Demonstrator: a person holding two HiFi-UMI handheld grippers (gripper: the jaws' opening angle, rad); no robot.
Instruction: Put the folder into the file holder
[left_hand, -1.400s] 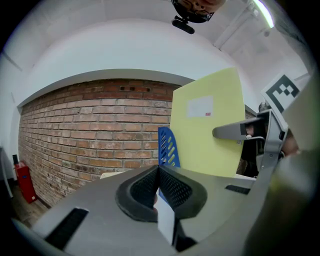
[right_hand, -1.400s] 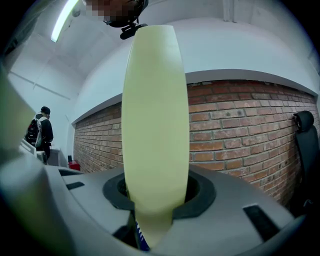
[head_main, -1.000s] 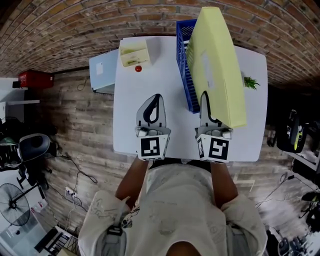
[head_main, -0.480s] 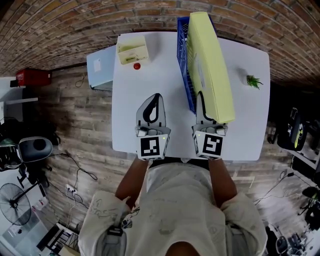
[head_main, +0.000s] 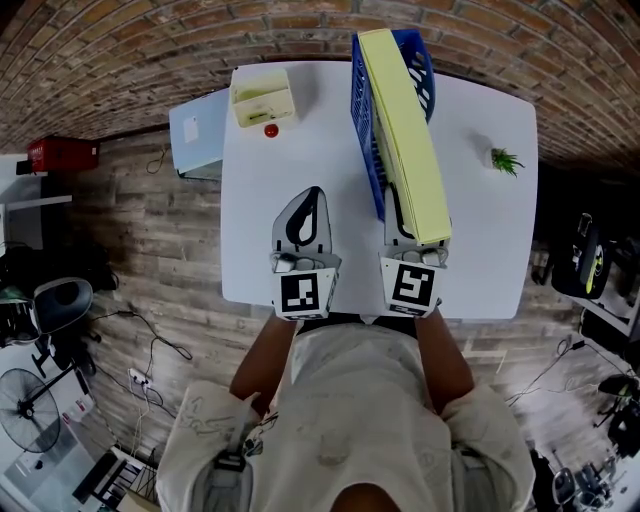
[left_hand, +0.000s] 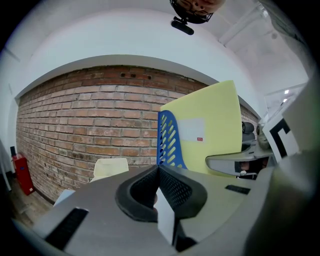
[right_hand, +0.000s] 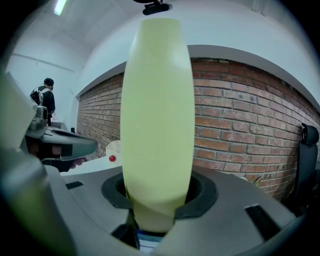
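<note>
A pale yellow folder (head_main: 405, 140) stands on its long edge, reaching from my right gripper (head_main: 400, 215) into the blue slotted file holder (head_main: 362, 100) at the far middle of the white table (head_main: 290, 170). In the right gripper view the folder (right_hand: 157, 115) fills the gap between the jaws of that gripper (right_hand: 157, 200). Those jaws have just been opening a little, with the folder still between the pads. My left gripper (head_main: 313, 192) hovers over the table to the left, shut on nothing. The left gripper view shows the folder (left_hand: 210, 130) behind the holder's blue wall (left_hand: 167, 142).
A cream box (head_main: 262, 98) and a small red ball (head_main: 270, 130) sit at the far left of the table. A small green plant (head_main: 505, 160) is at the far right. A pale blue flat item (head_main: 195, 135) juts past the left edge. Brick wall lies beyond.
The folder has swung from leaning flat to the right to standing on edge, and has shifted left and down into the blue holder. The right gripper moved with it. The left gripper stayed still.
</note>
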